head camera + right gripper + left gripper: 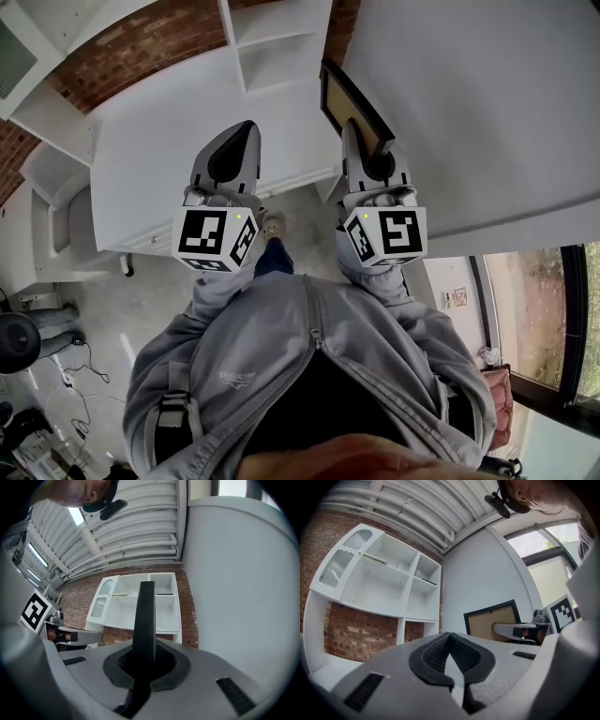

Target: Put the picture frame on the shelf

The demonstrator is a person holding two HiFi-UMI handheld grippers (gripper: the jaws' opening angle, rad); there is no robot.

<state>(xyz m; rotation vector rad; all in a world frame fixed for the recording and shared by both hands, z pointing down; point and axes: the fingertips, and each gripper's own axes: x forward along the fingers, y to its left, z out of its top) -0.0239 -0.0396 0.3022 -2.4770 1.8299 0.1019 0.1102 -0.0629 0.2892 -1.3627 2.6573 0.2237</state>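
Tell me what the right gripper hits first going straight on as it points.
Probably the white shelf unit, reached first by the picture frame the right gripper grips; depth is unclear.

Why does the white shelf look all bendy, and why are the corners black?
Left gripper view: the wide-angle lens bows the white shelf and blacks out the corners. Right gripper view: same bending and black corners; the picture frame, very close, shows as a dark, soft-edged bar. Head view: edges bow too, no black corners.

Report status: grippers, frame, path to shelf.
Right gripper shut on picture frame. Left gripper shut, empty. Frame not yet on shelf; nothing blocking in view.
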